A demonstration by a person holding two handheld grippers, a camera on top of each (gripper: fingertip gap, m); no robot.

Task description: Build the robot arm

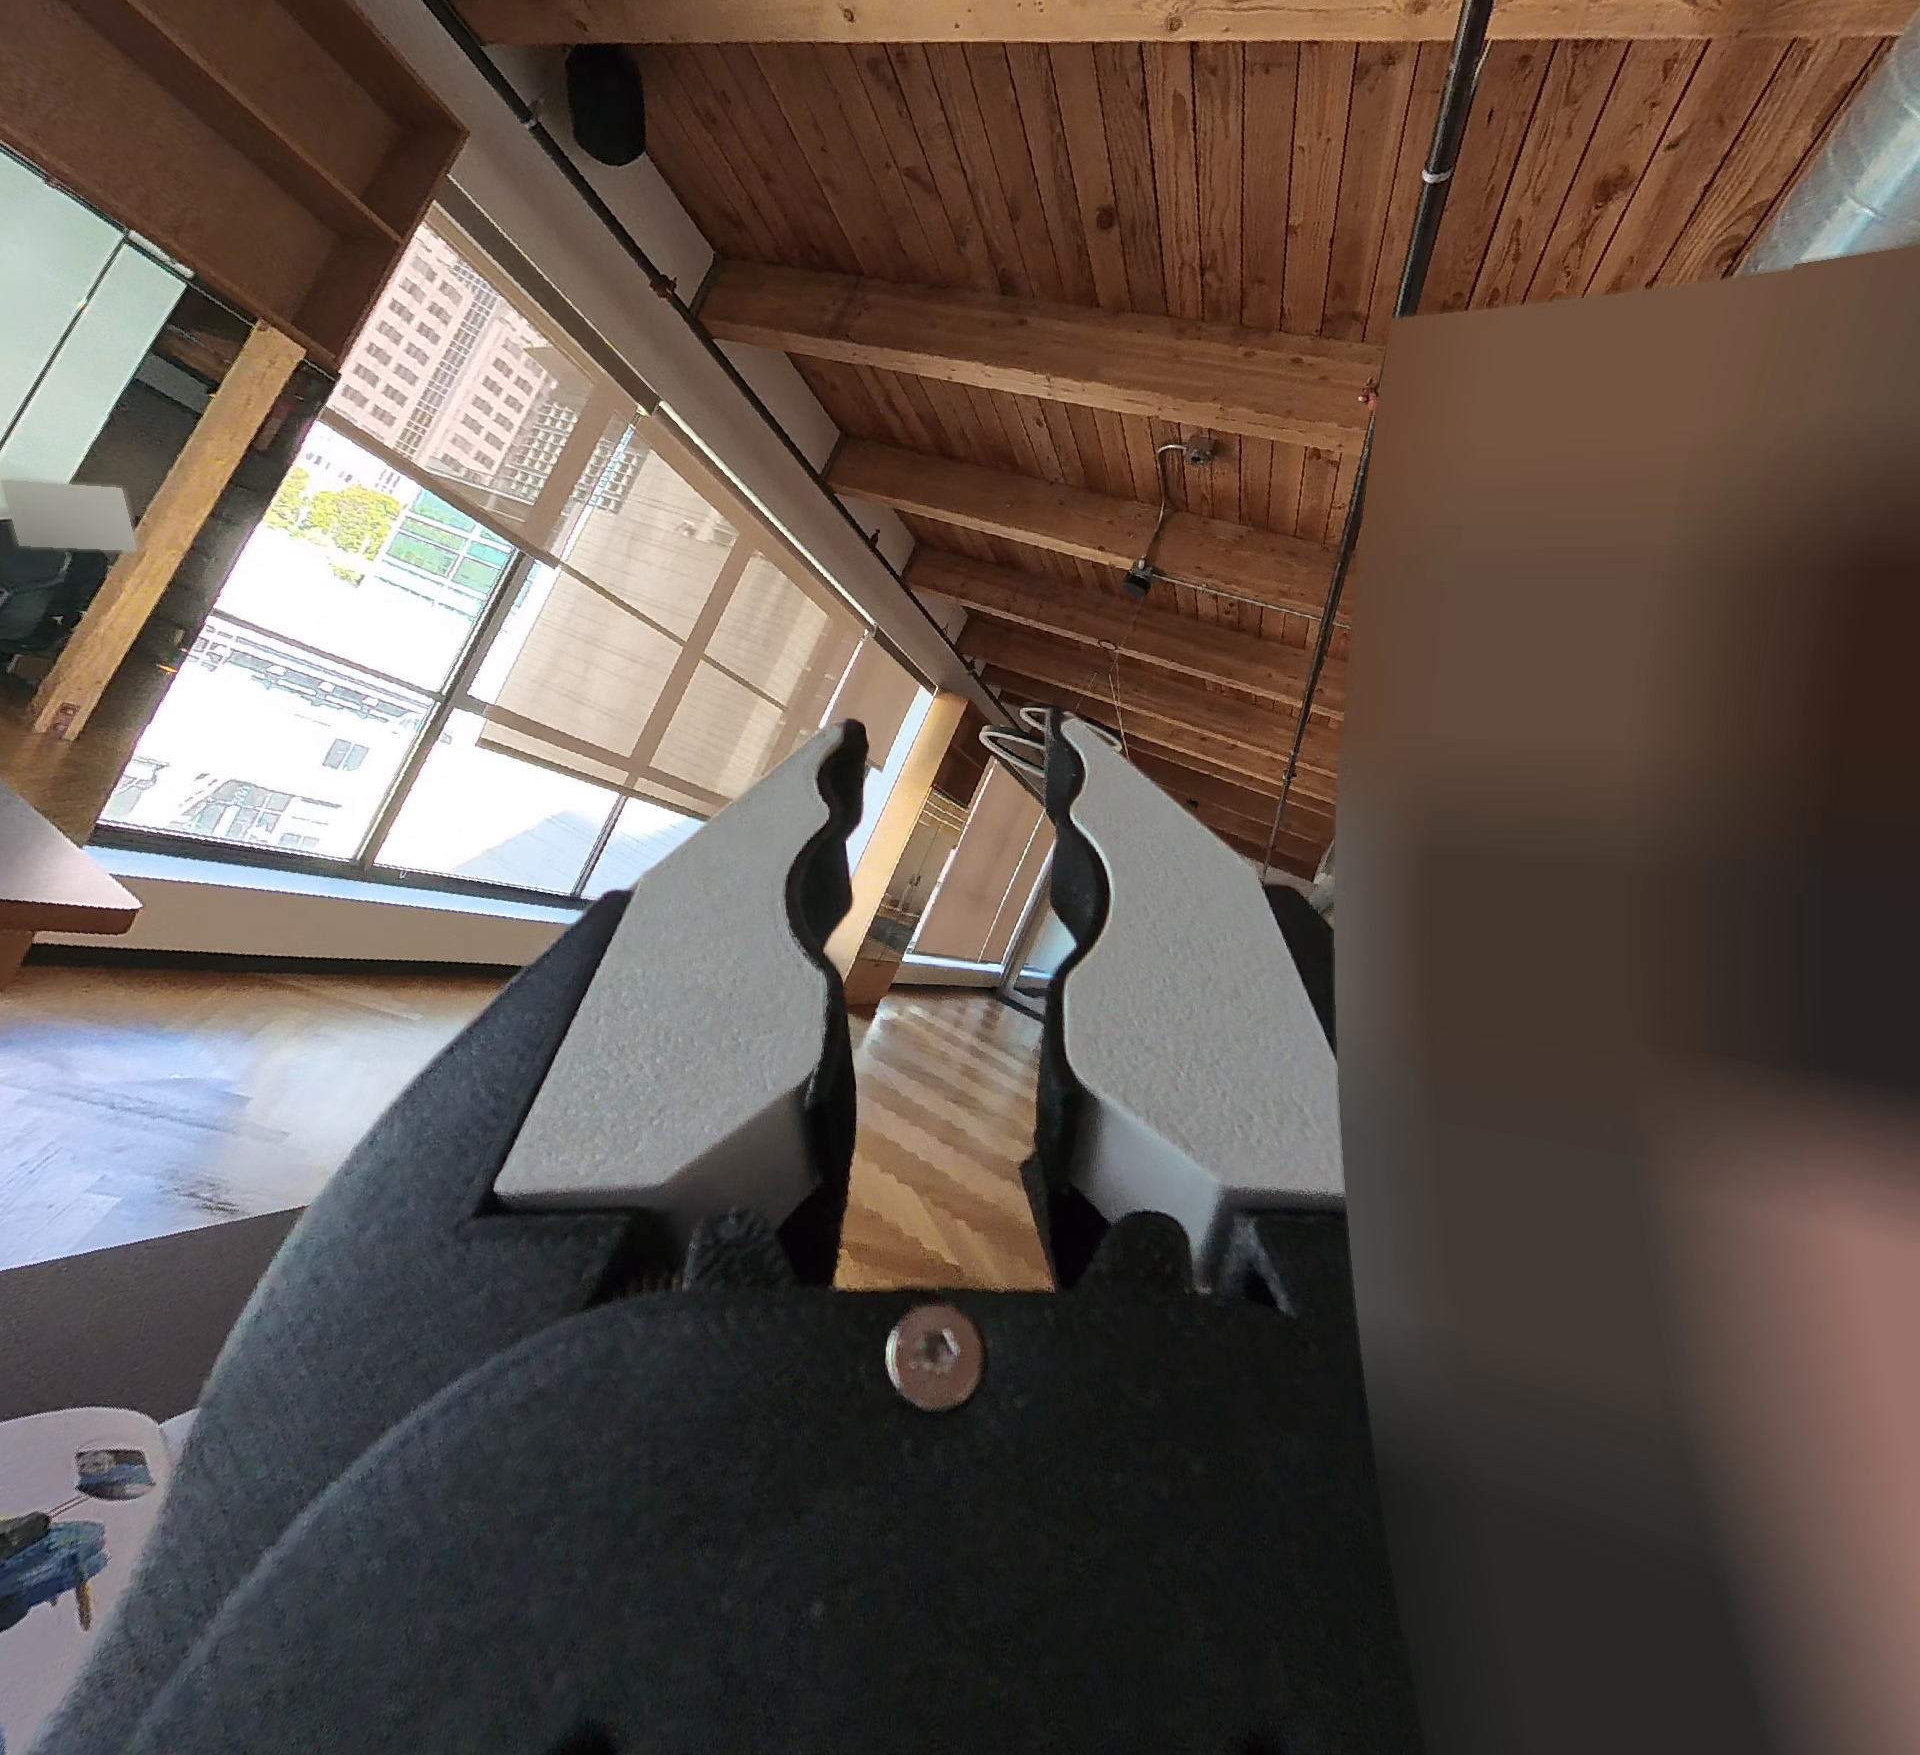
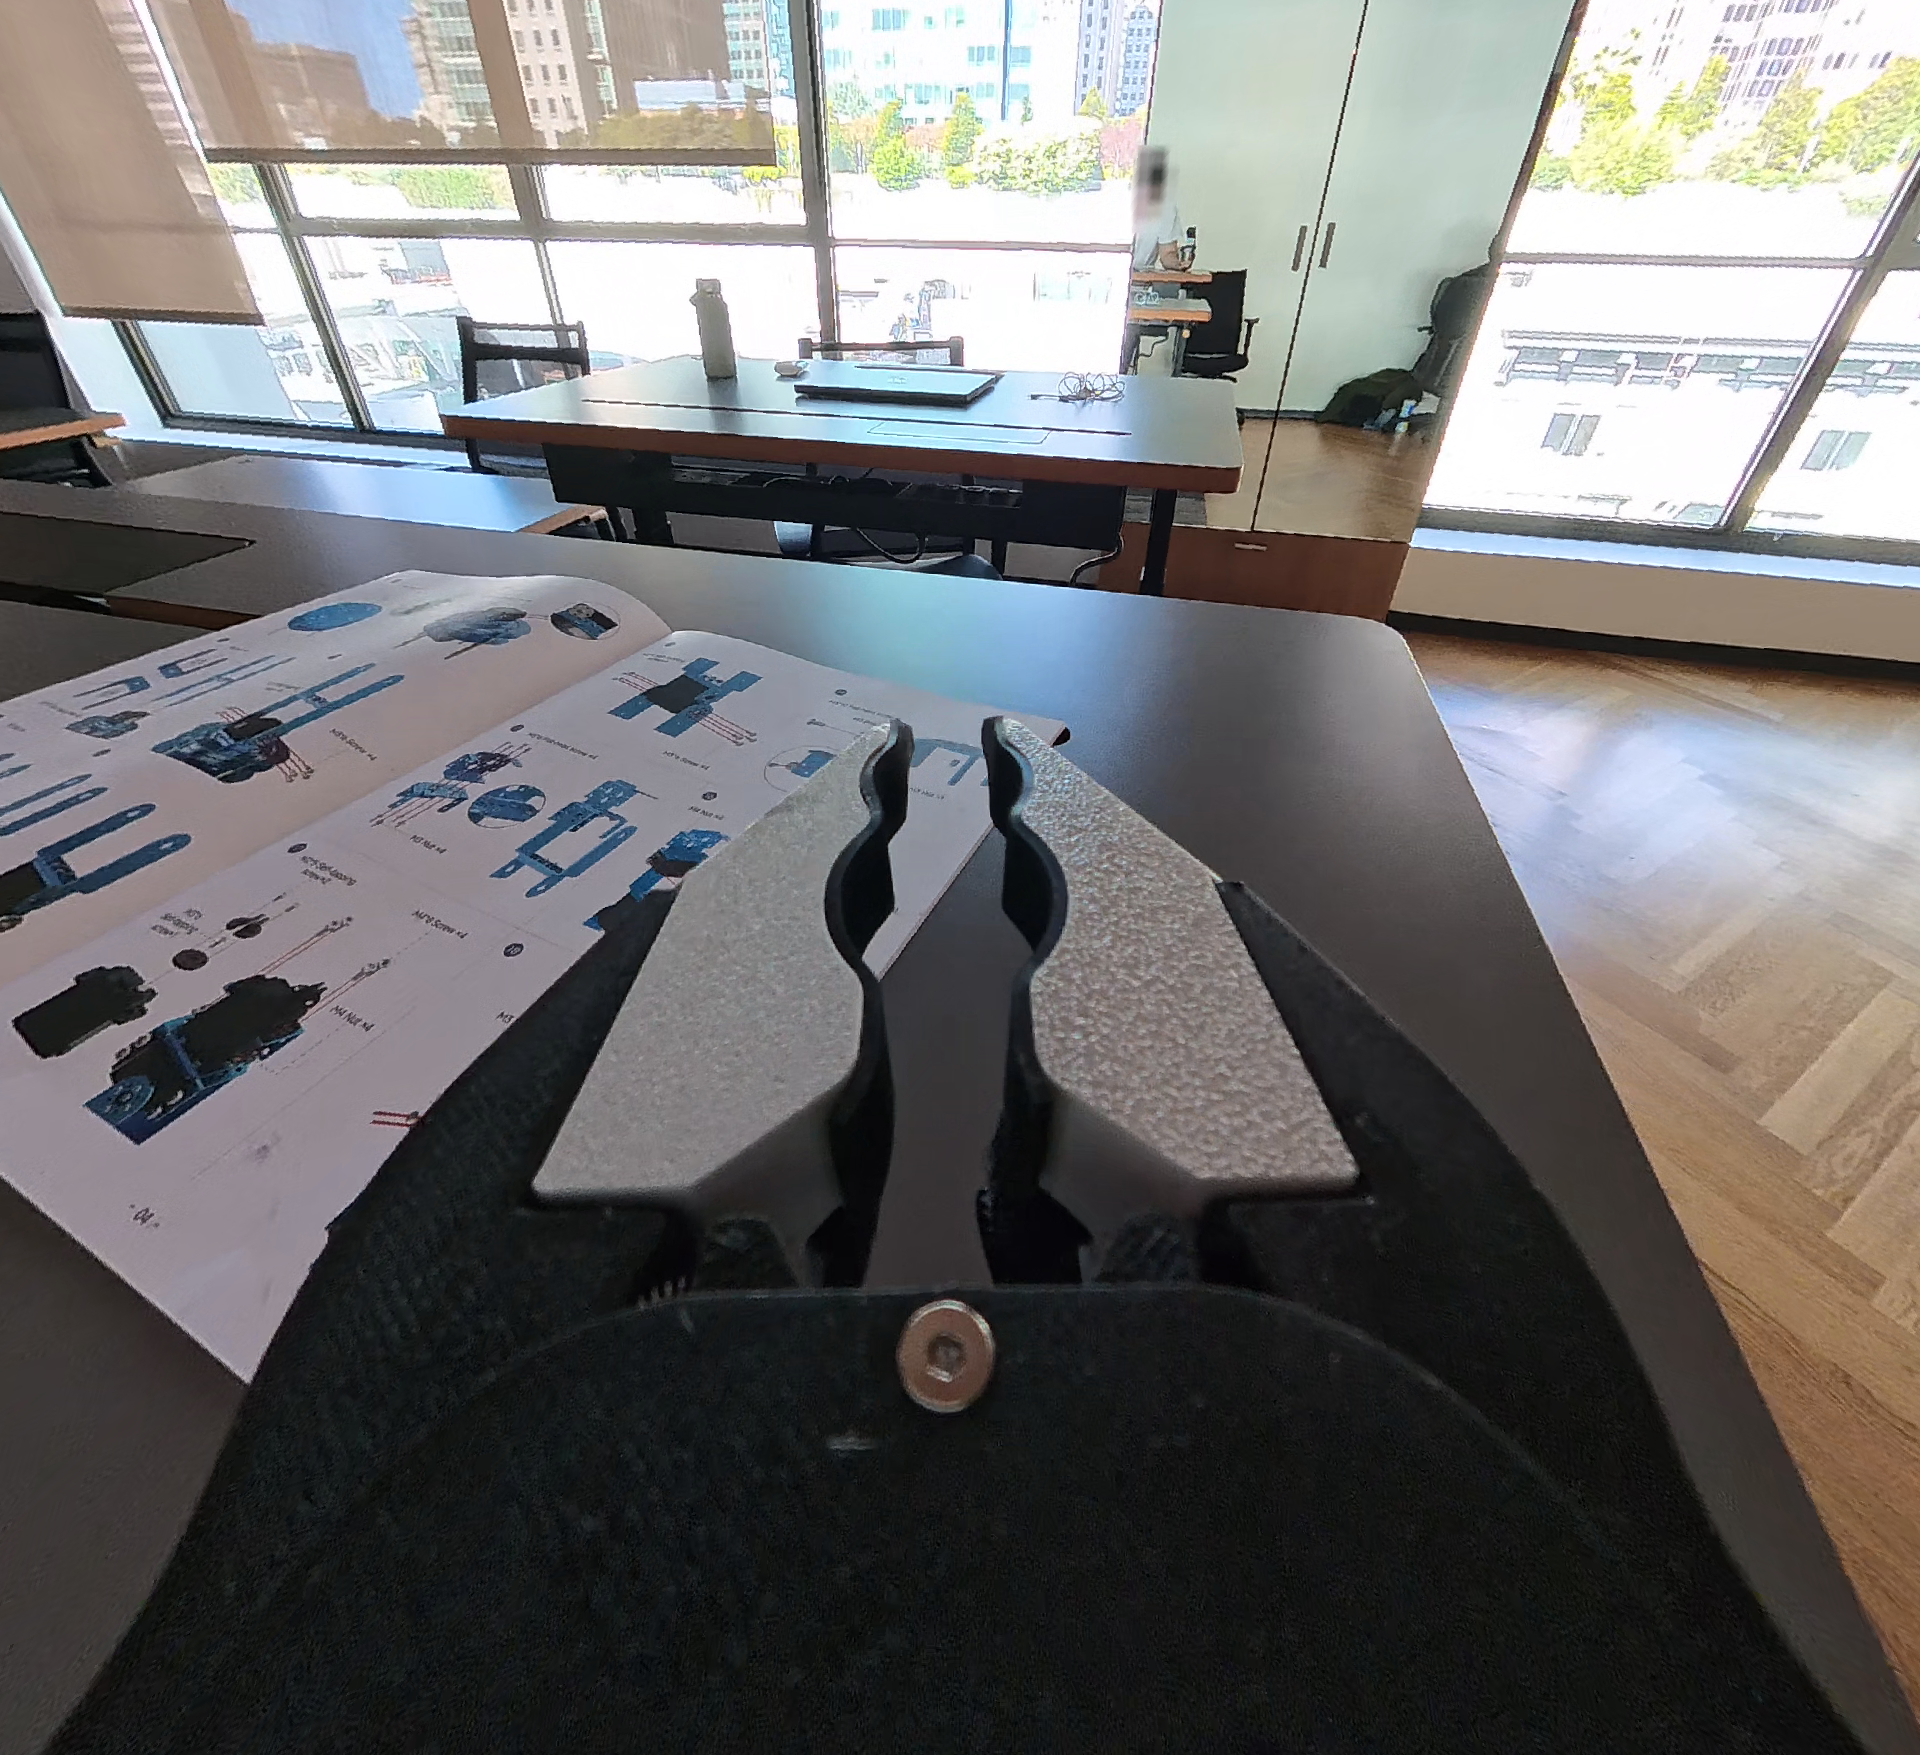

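Booklet lies open on the black table, lower left; right gripper hovers over its corner, released; left gripper released, aimed at wooden ceiling.

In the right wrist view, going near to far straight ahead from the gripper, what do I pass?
right gripper, open and empty, over the corner of the open instruction booklet → bare dark table → far desk with a closed laptop and bottle → windows.
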